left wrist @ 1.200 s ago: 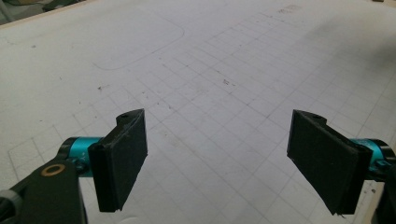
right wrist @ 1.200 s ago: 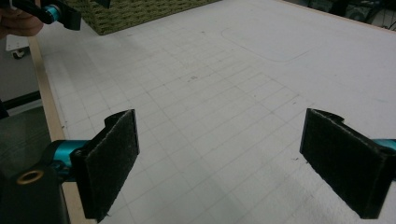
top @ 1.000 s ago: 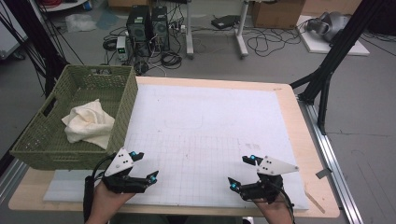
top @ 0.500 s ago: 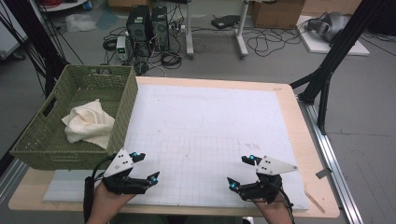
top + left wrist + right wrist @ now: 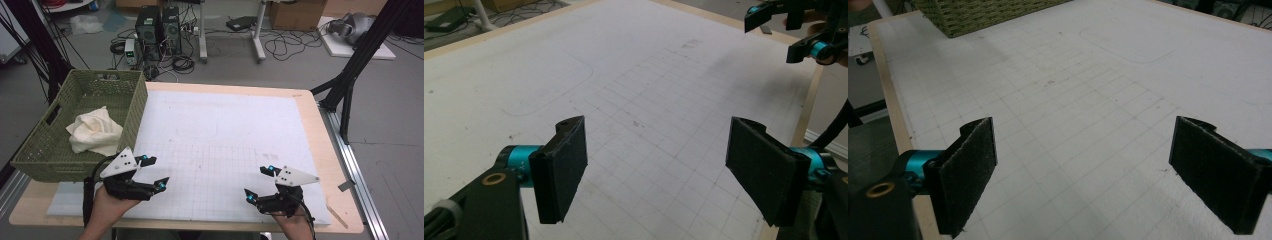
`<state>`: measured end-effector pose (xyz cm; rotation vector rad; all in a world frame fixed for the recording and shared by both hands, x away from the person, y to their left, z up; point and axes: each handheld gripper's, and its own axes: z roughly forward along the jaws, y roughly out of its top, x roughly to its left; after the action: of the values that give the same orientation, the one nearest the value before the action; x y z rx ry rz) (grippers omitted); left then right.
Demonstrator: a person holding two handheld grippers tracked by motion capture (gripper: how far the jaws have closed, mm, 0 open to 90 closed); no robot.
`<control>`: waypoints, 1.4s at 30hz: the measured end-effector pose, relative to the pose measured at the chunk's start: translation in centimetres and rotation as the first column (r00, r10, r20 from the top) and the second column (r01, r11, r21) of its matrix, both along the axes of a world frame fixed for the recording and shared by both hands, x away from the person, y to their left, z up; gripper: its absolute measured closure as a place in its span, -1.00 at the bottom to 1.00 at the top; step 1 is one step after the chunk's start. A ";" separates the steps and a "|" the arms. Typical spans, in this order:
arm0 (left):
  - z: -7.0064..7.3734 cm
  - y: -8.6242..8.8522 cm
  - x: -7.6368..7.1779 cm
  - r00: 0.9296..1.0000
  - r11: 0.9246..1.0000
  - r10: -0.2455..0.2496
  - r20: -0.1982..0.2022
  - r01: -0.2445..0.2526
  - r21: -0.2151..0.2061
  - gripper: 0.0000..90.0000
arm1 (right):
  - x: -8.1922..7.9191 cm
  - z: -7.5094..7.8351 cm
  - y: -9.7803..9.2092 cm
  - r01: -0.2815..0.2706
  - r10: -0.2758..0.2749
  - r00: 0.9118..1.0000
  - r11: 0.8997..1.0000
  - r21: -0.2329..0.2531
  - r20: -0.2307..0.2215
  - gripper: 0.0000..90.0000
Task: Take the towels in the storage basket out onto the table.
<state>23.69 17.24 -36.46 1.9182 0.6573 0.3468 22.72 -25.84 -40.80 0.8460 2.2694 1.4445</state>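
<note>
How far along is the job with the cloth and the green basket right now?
Done, by the look of it: the cream cloth lies crumpled inside the green basket at the table's left edge. In hand: nothing; the left hand-held gripper and the right hand-held gripper both sit open, empty, near the front edge of the white gridded mat. Left: no other loose item shows on the mat, so probably little or nothing.

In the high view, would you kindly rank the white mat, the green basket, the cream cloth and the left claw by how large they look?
1. White mat, largest by far.
2. Green basket.
3 and 4. Cream cloth and left claw look alike; the claw sits nearer the camera, so I would not rank them.
</note>
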 end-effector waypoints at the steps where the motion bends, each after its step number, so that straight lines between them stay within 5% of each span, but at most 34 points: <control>1: 0.2 0.1 0.1 1.000 1.000 -0.004 0.001 0.004 0.009 -0.45 | 0.0 0.0 0.0 0.000 0.000 1.000 1.000 0.000 0.000 -0.76; 20: 3.4 1.2 1.7 0.997 0.997 -0.078 0.028 0.078 -0.010 -0.45 | 0.0 0.3 -0.4 0.007 -0.007 1.000 1.000 0.017 0.008 -0.76; 42: 6.2 5.2 4.2 0.998 0.999 -0.015 0.061 0.018 -0.040 -0.44 | 0.1 0.2 -0.5 0.007 -0.007 1.000 1.000 0.023 0.008 -0.76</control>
<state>27.89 22.49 -30.22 1.8668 0.6039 0.3769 22.85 -26.32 -40.61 0.8520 2.2456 1.4711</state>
